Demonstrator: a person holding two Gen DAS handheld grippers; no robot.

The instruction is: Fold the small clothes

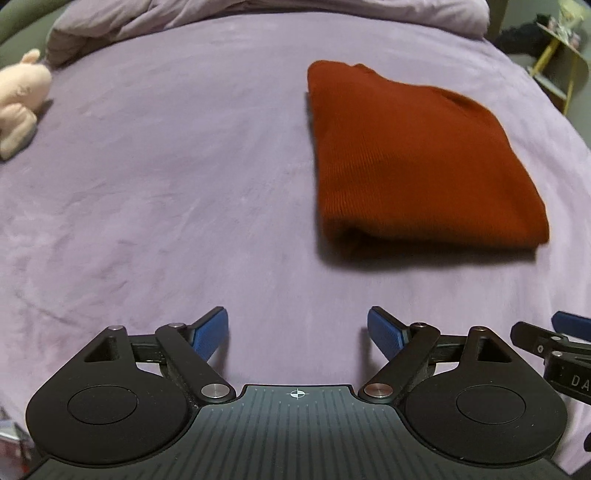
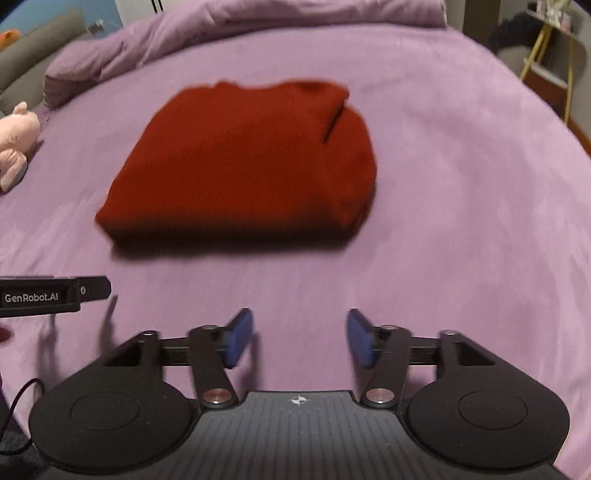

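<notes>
A dark red garment [image 1: 417, 162] lies folded into a thick rectangle on the purple bedspread [image 1: 166, 192]. In the left wrist view it sits ahead and to the right of my left gripper [image 1: 297, 334], whose blue pads stand wide apart with only bedspread between them. The right wrist view shows the same red garment [image 2: 243, 166] ahead and slightly left of my right gripper [image 2: 300, 339], which is open with nothing between its pads. Both grippers hang clear of the cloth, nearer than its front fold. Part of the right gripper [image 1: 554, 343] shows at the left view's right edge.
A pink plush toy [image 1: 20, 99] lies at the left edge of the bed, also seen as the plush toy [image 2: 16, 140]. A bunched purple duvet [image 2: 229, 29] runs along the far side. A yellow-legged shelf [image 1: 557, 62] stands beyond the bed's right edge.
</notes>
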